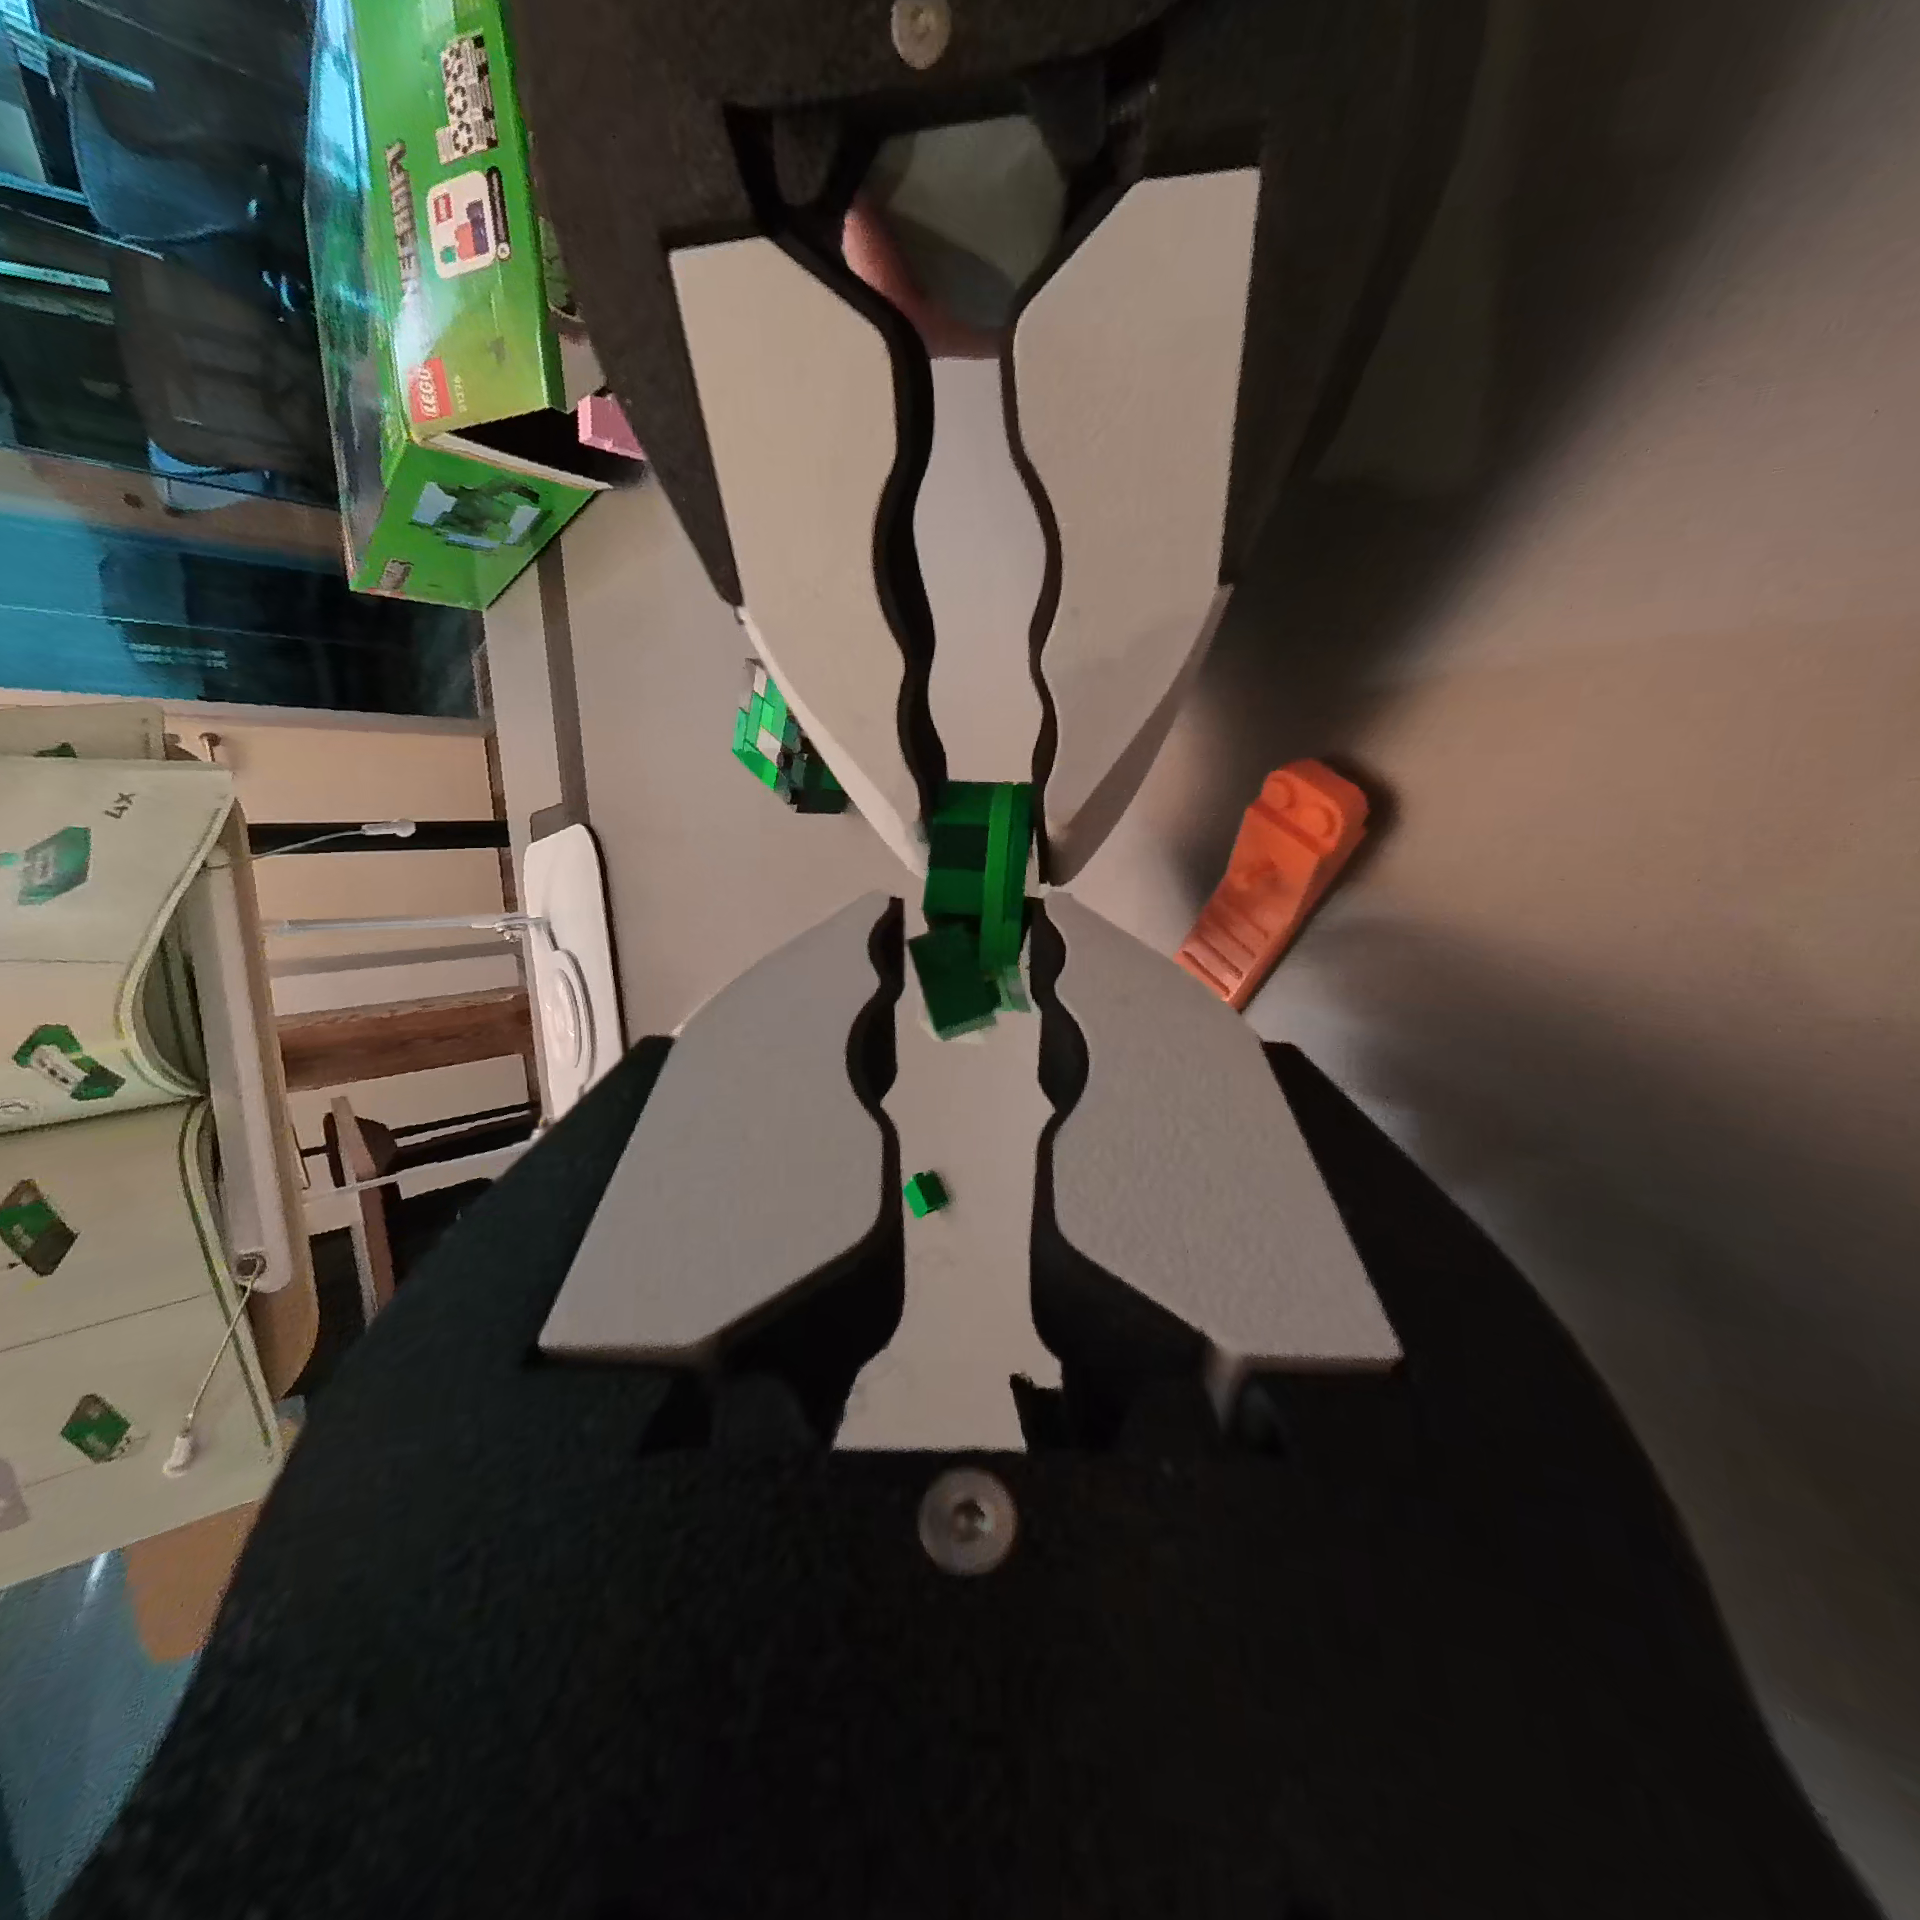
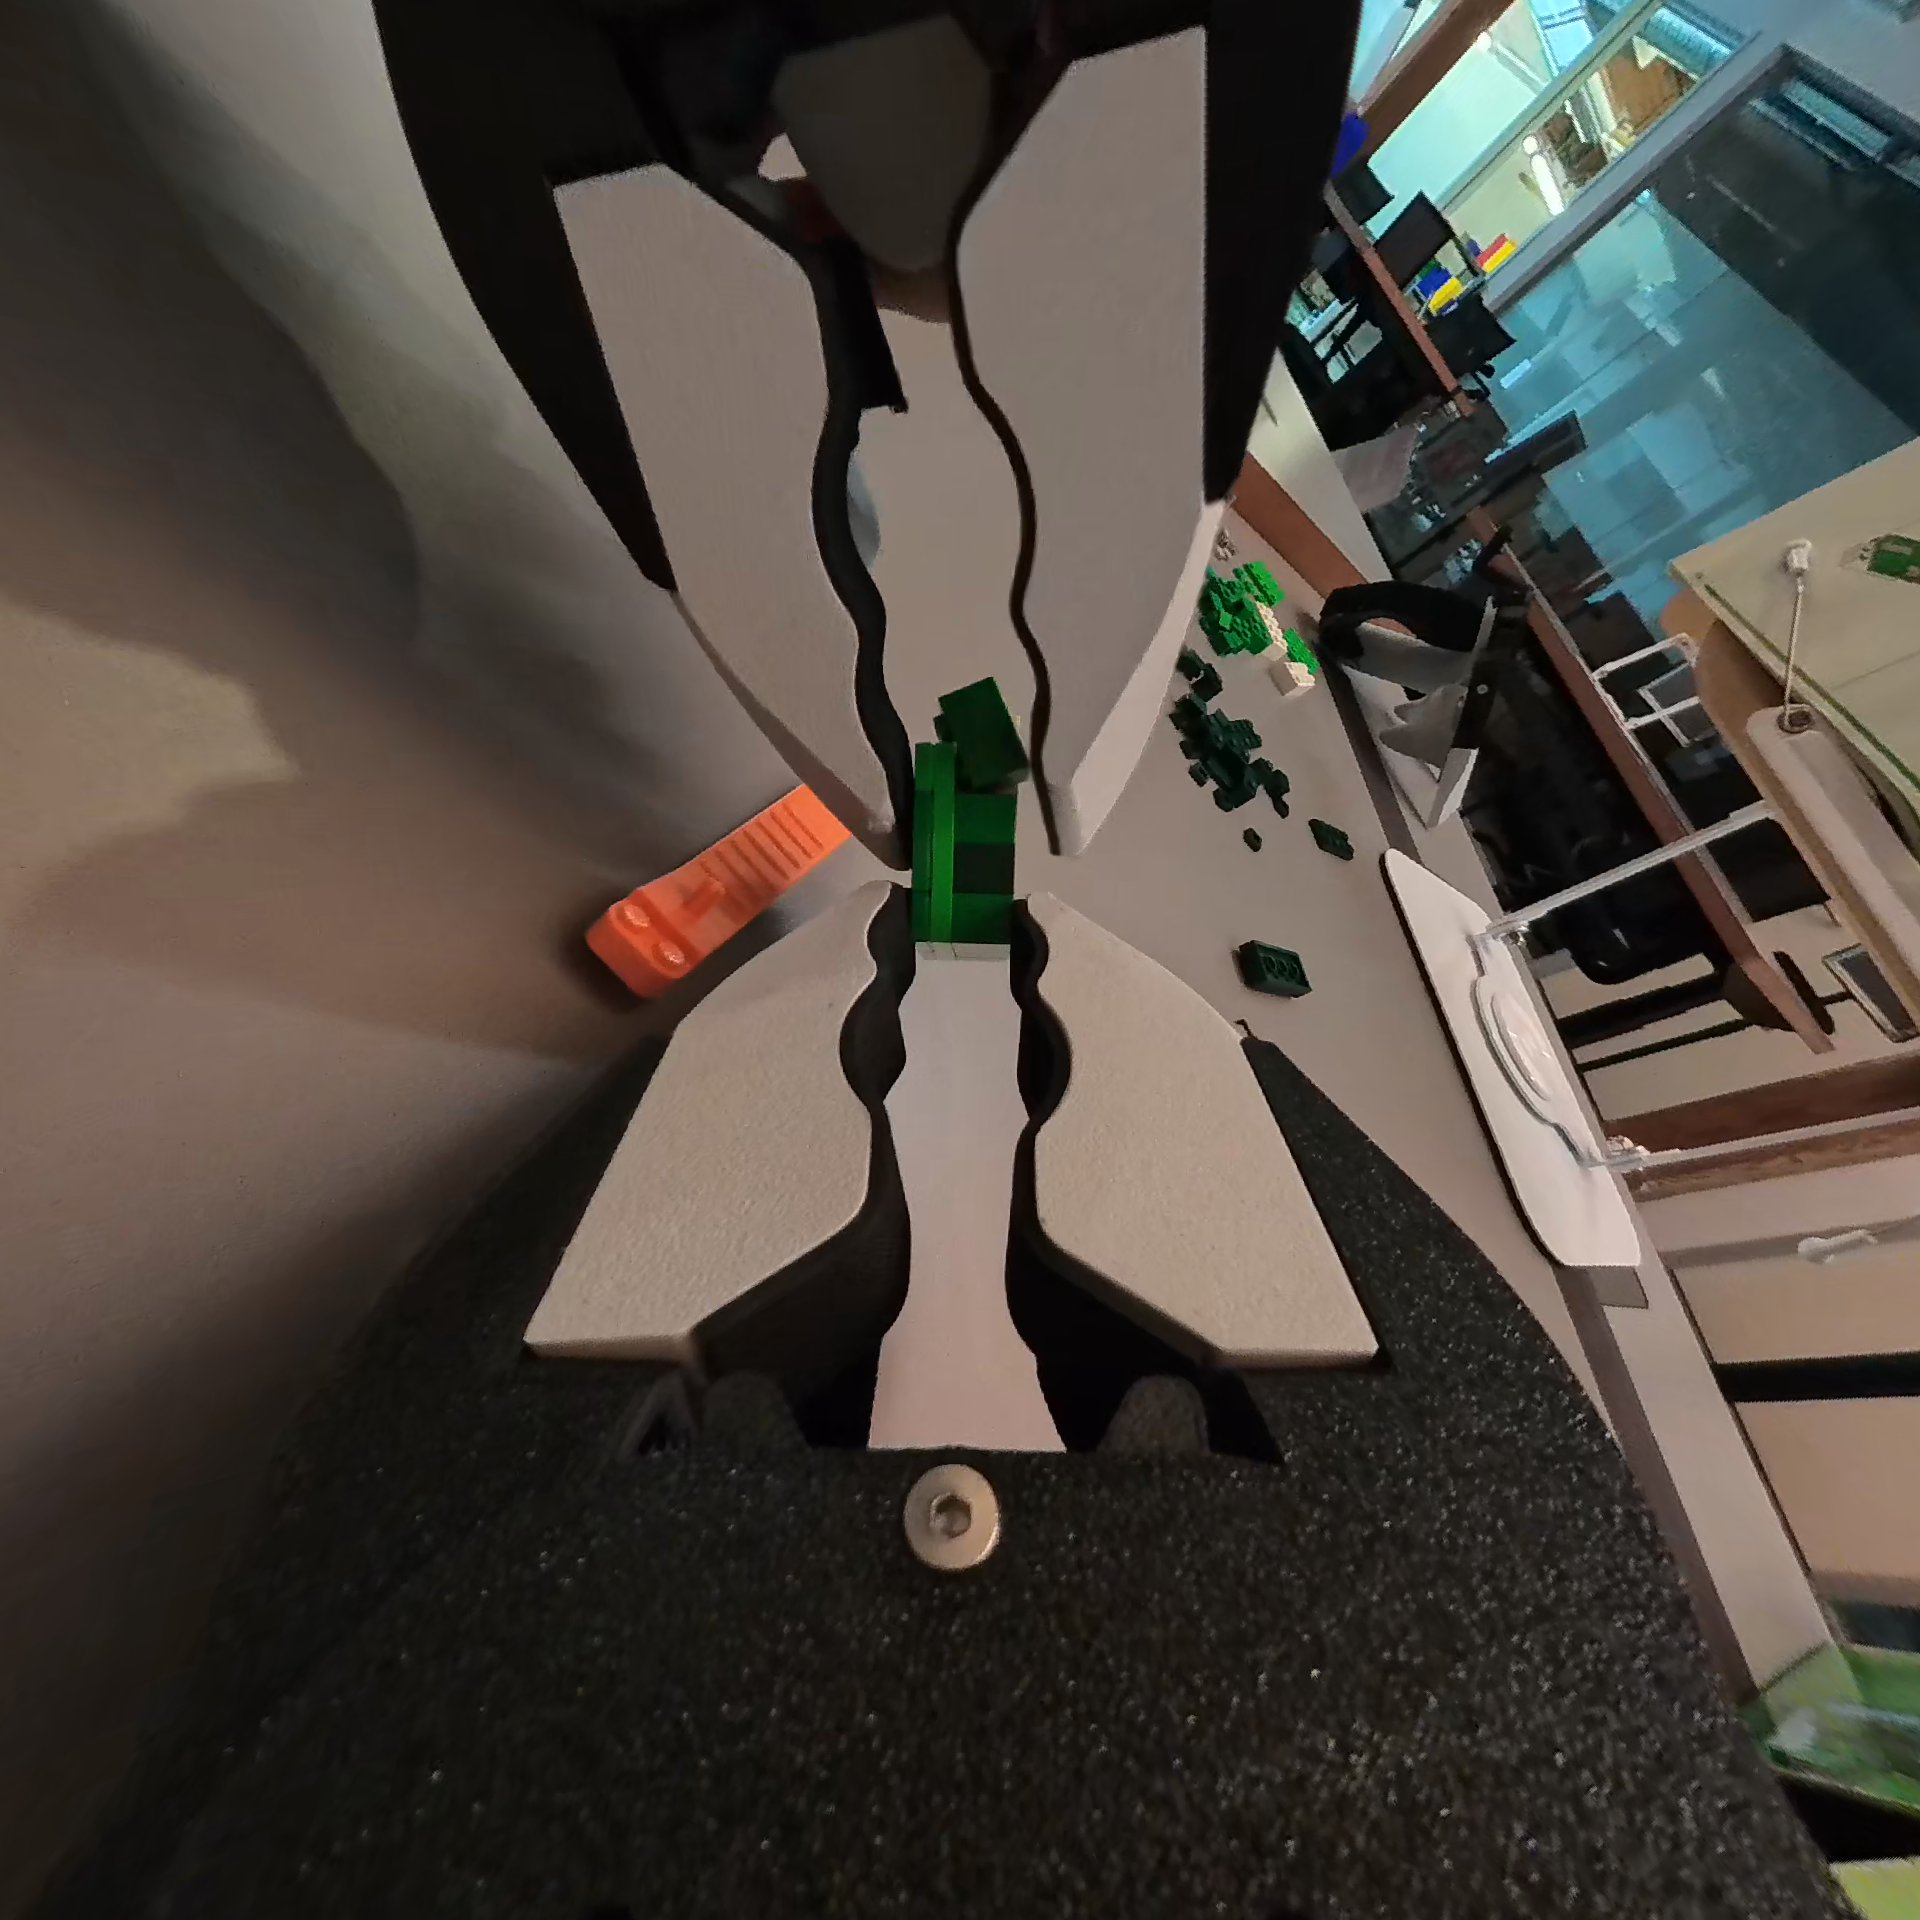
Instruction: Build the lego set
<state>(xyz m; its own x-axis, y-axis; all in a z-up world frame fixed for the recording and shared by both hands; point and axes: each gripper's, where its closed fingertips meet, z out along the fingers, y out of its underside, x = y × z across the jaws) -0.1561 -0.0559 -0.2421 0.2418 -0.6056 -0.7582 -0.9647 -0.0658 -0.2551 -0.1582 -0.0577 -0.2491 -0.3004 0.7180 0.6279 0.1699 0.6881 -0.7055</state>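
Observation:
My two grippers meet tip to tip above the grey table. My right gripper point(image 2: 956, 899) is shut on a small green Lego assembly point(image 2: 961, 862), a bright green plate with darker green bricks on it. It also shows at the top of the left wrist view point(image 1: 982, 857), holding the assembly point(image 1: 977, 852). My left gripper point(image 1: 971, 909) is shut on a tilted dark green brick point(image 1: 951, 982) that sits against the end of the assembly. In the right wrist view the left gripper point(image 2: 975, 850) comes from the top with that brick point(image 2: 982, 732).
An orange brick separator point(image 1: 1278, 883) point(image 2: 717, 894) lies beside the grippers. A small green piece point(image 1: 925, 1193), a green-and-white build point(image 1: 779, 748), piles of green bricks point(image 2: 1247, 613) and dark bricks point(image 2: 1231, 753) lie on the table. The green box point(image 1: 447, 312) and booklet point(image 1: 94, 1039) stand at the edge. My two grippers' fingertips are within a few centimetres of each other.

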